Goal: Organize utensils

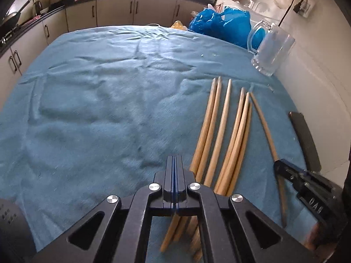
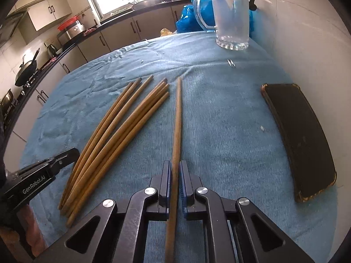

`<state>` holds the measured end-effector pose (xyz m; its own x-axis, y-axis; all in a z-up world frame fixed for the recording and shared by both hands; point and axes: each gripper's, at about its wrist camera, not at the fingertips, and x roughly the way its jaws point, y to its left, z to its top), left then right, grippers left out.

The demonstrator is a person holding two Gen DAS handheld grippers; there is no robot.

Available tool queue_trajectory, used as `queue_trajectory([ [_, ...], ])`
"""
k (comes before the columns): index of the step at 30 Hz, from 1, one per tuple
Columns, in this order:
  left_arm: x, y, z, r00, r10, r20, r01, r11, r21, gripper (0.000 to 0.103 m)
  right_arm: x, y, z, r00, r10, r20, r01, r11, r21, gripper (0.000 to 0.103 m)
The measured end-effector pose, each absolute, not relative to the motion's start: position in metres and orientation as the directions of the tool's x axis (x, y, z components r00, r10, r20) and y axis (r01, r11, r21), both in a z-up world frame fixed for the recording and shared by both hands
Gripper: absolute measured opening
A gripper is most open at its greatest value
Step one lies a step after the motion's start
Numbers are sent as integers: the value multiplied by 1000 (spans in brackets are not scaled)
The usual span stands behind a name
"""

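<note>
Right gripper point(image 2: 174, 171) pinched a single wooden chopstick point(image 2: 178, 118) between its blue-lined fingers point(image 2: 166, 175), stick resting on the cloth, long axis running straight away from the camera, far tip aimed toward the glass mug. Left gripper point(image 1: 174, 164) had its jaws pressed flat together, nothing between them, hovering just left of the loose chopsticks point(image 1: 221, 131); whether it touched the cloth could not be told. That bunch, six round, tapered, light-brown wooden sticks, lay side by side on the blue cloth point(image 1: 98, 109), roughly parallel, narrow ends pointing away toward the wall side, thick ends near the grippers; in the right wrist view they fanned slightly apart at the far tips. The held stick sat just right of the bunch, apart from it. Cloth was blue, ribbed, towel-like, wrinkled on the left. A dark flat rectangular phone point(image 2: 300, 140) in a worn-edged case lay near the right wall, well apart from the sticks. Farther off stood a clear glass mug point(image 2: 232, 17), upright, thick base, handle on its left, nothing inside it. Behind it a crumpled blue plastic bag point(image 1: 221, 25). Beyond, cream kitchen cabinets point(image 1: 114, 14) under a dark counter.
</note>
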<state>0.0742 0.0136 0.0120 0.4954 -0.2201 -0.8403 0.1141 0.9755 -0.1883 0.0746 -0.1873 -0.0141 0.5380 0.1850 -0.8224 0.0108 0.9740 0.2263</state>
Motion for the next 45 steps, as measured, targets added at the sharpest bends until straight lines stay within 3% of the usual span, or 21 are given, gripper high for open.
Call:
queue_trajectory([
  [5, 56, 13, 24, 518, -319, -794, 201, 947, -249, 3, 57, -195, -14, 512, 208, -833, 3, 970, 244, 8],
  [8, 62, -1, 22, 502, -350, -791, 259, 933, -248, 35, 46, -198, -14, 510, 222, -831, -4, 967, 255, 8],
  [10, 69, -12, 14, 491, -321, -810, 281, 938, -202, 36, 40, -199, -15, 517, 222, -827, -4, 967, 256, 8],
  [13, 78, -11, 12, 515, -278, -811, 259, 952, -162, 10, 37, -199, -16, 526, 220, -822, 1, 966, 260, 8],
  [15, 80, -7, 13, 525, -247, -814, 235, 962, -140, 0, 36, -199, -16, 528, 218, -821, 3, 966, 258, 8],
  [17, 82, -4, 11, 522, -193, -831, 211, 973, -93, 0, 37, -197, -16, 530, 212, -821, 2, 968, 251, 8],
  [24, 59, 14, 10, 507, -202, -838, 207, 972, -109, 0, 36, -197, -16, 530, 205, -823, 12, 968, 249, 8],
  [28, 51, 19, 16, 499, -339, -797, 251, 937, -241, 0, 35, -198, -16, 531, 213, -820, -1, 968, 251, 8],
  [29, 48, 16, 19, 511, -352, -784, 270, 932, -243, 2, 35, -198, -16, 531, 214, -820, -3, 968, 251, 8],
  [32, 41, -4, 22, 514, -346, -785, 344, 921, -180, 20, 34, -198, -17, 535, 208, -819, -3, 970, 245, 8],
  [36, 47, -24, 15, 545, -235, -805, 355, 934, -32, 21, 32, -198, -18, 541, 213, -814, -6, 969, 249, 8],
  [38, 58, -22, 12, 547, -190, -815, 328, 945, -1, 30, 33, -198, -18, 540, 214, -814, -7, 968, 250, 8],
  [45, 81, 2, 13, 518, -162, -840, 216, 975, -55, 19, 33, -201, -18, 537, 232, -811, -5, 962, 271, 8],
])
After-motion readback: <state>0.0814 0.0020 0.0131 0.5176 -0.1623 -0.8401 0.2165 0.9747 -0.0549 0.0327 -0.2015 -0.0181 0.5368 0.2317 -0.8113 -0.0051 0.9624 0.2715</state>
